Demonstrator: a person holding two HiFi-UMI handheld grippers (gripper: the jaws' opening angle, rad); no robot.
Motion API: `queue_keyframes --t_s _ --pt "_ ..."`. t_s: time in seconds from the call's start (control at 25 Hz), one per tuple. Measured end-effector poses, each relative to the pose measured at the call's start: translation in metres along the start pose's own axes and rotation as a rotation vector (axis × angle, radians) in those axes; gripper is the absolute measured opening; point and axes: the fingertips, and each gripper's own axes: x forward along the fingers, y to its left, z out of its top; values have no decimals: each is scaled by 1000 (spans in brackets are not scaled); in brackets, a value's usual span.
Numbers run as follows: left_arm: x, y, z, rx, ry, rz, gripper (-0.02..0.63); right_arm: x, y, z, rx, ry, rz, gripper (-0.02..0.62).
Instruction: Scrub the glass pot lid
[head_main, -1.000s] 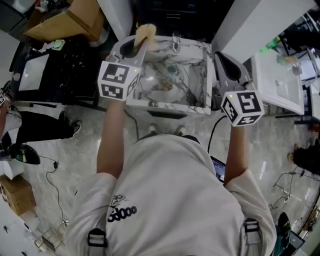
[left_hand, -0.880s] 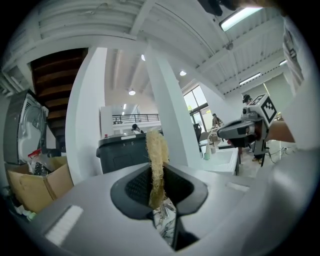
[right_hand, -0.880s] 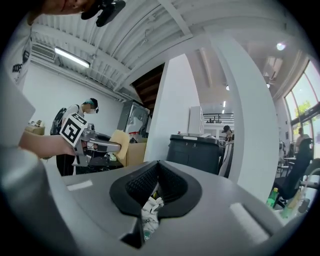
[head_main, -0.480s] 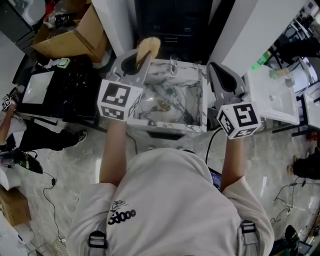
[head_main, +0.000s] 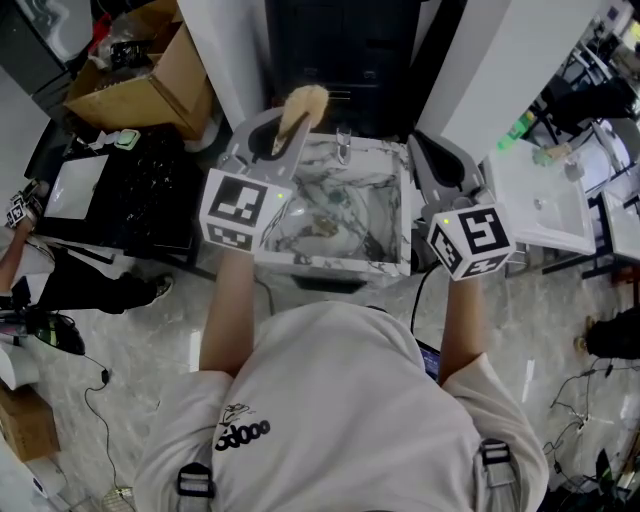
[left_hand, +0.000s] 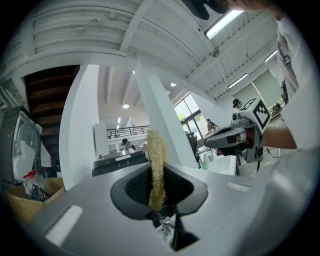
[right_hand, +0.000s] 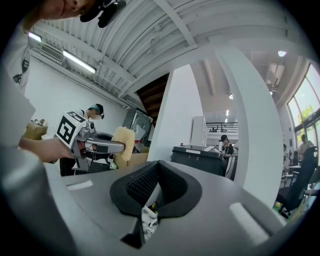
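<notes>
In the head view, a white marble-patterned sink basin (head_main: 395, 215) is seen ahead of a person in a white T-shirt (head_main: 340, 400). The glass pot lid (head_main: 318, 222) is made out only faintly, lying inside the basin, low and left of its middle. A chrome tap (head_main: 344, 140) is set at the far rim. The left gripper (head_main: 288, 122) is held raised over the basin's far left corner, and a tan fibrous loofah sponge (head_main: 304, 103) is carried at its tip. The right gripper (head_main: 438, 158) is held up over the basin's right rim, well apart from the left one. An open cardboard box (head_main: 140, 80) is seen at the far left, beyond a black surface (head_main: 120, 190)

In the left gripper view, the jaws are seen pinching the sponge, which stands upright between the black ribbed pads and rises above them. The right gripper is seen off to the right, level with the sponge

In the right gripper view, the jaws are pressed together at their tips and nothing is held between them. A strip of marble pattern is glimpsed below the pads
</notes>
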Motion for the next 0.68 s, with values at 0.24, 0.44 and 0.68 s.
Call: queue_keyframes --t_s 0.24,0.44,0.68 --pt "3 -2 -2 10 1 -16 51 3 -1 -1 -1 5 -1 2" --pt "5 -4 -3 16 10 -16 51 6 0 -7 3 18 9 2" --pt "9 -2 -4 12 12 -22 51 13 -1 -9 9 20 20 2"
